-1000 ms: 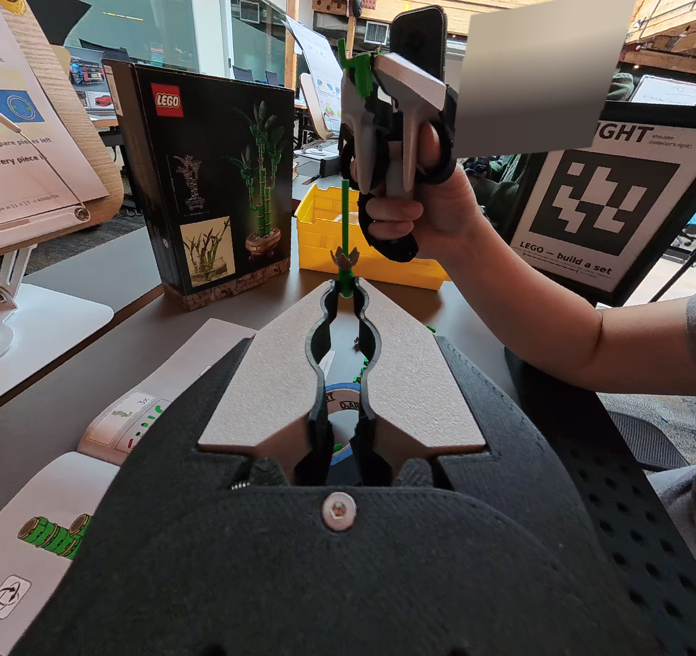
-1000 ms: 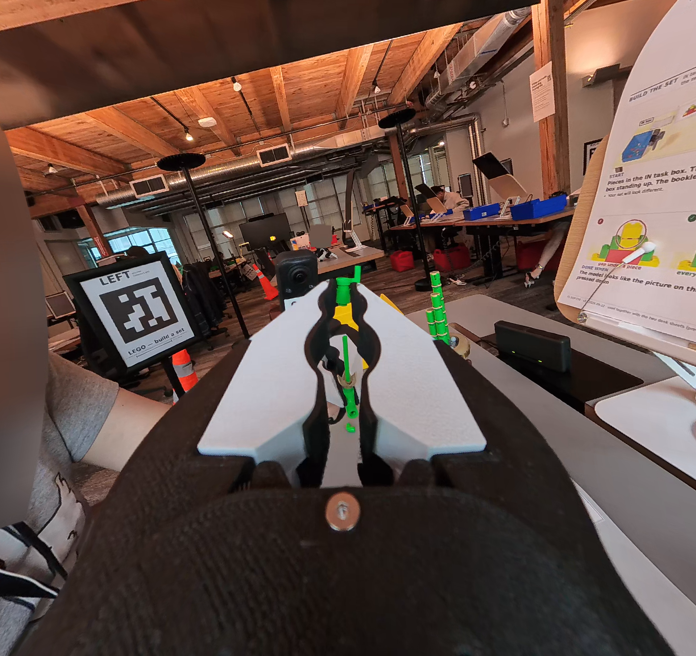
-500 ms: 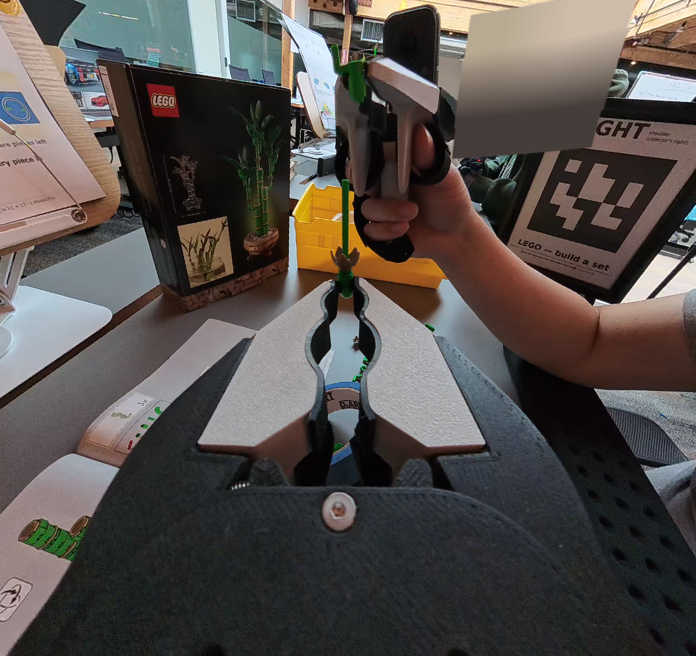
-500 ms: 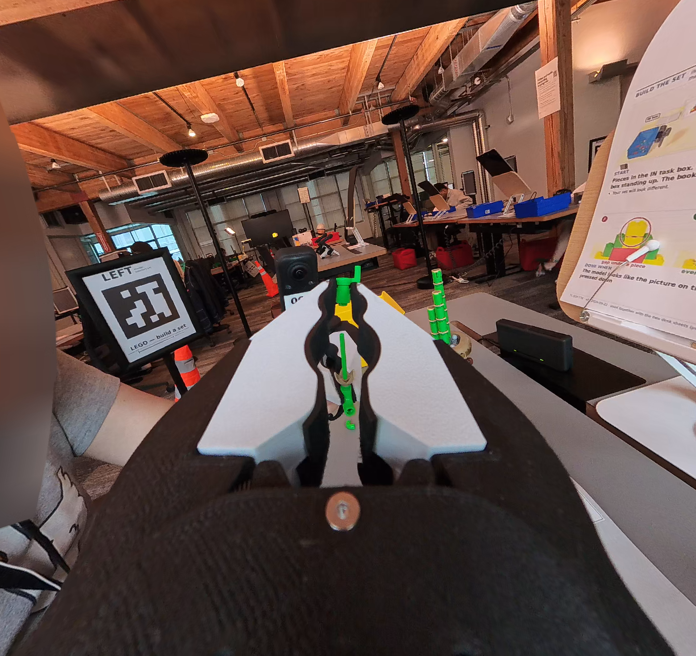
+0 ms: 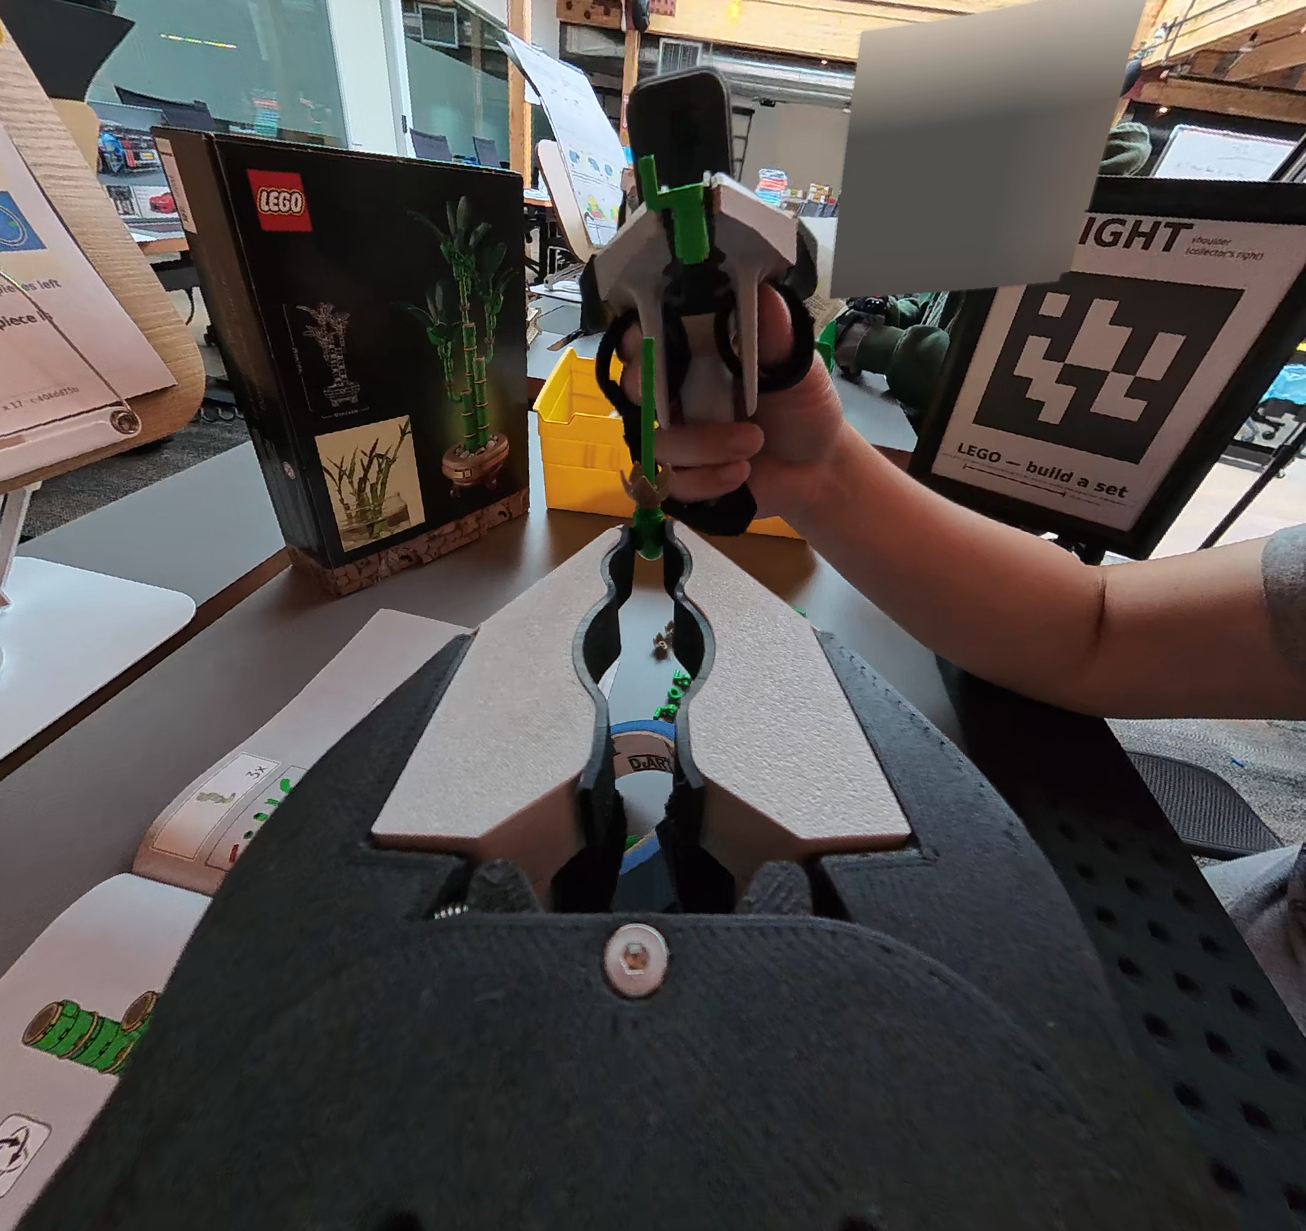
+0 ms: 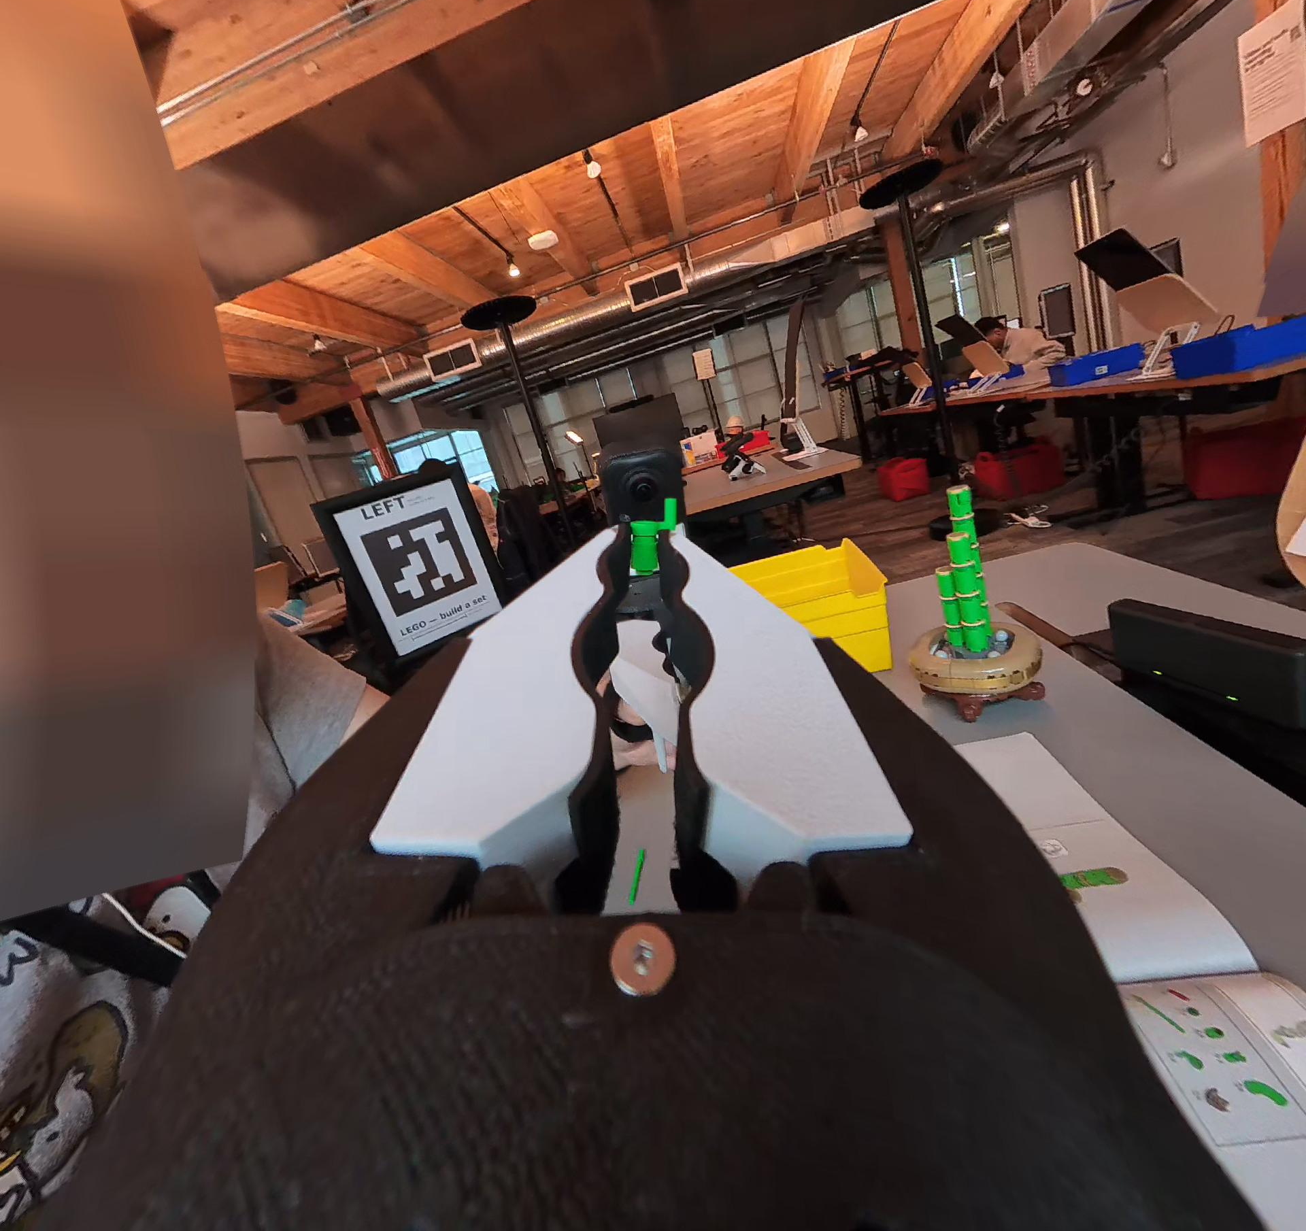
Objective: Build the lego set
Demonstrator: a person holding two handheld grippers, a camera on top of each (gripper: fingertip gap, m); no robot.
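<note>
The left hand-held gripper is pinching the lower end of a thin green plastic stem with a small tan leaf collar, its fingertips pressed onto it, holding the stem upright above the grey counter. The right hand-held gripper, seen in the left wrist view directly above the stem, is clamping a short bright green cylindrical brick with a side peg at its fingertips; a person's hand is wrapping its black handle just behind the stem's upper part. Whether stem and brick are touching cannot be told.

Beyond the stem, a yellow plastic parts bin is sitting on the counter, with a tall black set box picturing bamboo standing beside the bin. An open white instruction booklet is lying below and beside the stem on the box's side. Small loose green pieces are lying under the left fingers. In the right wrist view, a partly built green bamboo model in a tan round pot is standing on the counter just beside the bin.
</note>
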